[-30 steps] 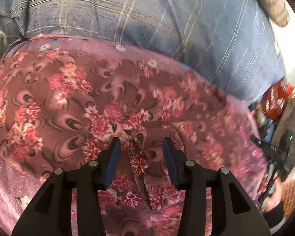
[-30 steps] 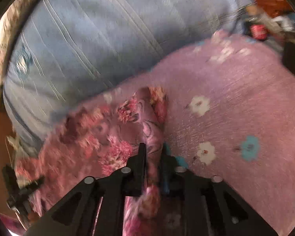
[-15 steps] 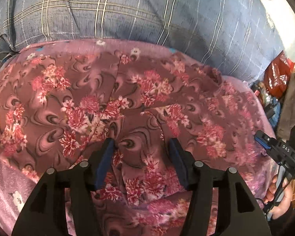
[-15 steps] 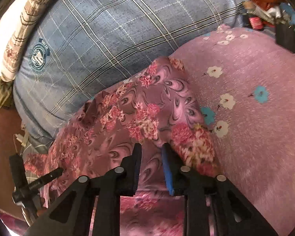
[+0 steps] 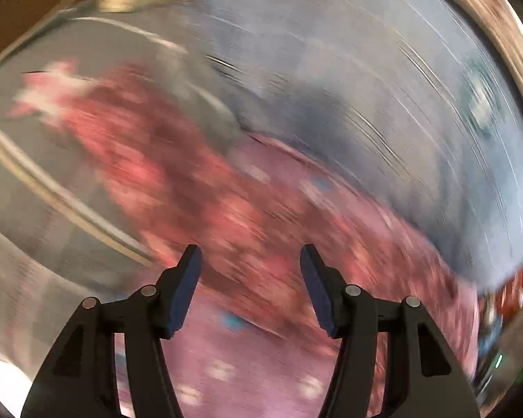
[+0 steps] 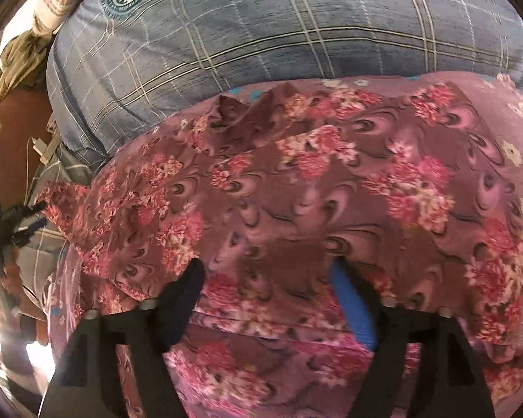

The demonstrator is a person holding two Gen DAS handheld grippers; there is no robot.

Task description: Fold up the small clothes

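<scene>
A maroon garment with pink flowers lies spread in folds on the pink sheet, right in front of my right gripper. That gripper's jaws are opening wide; the cloth lies below and between them, and the pads do not press on it. In the left wrist view everything is smeared by motion. The left gripper stands open with nothing between its fingers, and the flowered garment shows as a red streak beyond it. The left gripper also appears small at the left edge of the right wrist view.
A large blue plaid pillow rests against the far edge of the garment and fills the top of the blurred left view, blue plaid pillow. Beige patterned fabric and white cables sit at the left.
The right gripper let go of the garment's fold and its jaws spread wide. The left gripper opened wider and swung fast away from the garment's middle, which blurs its view.
</scene>
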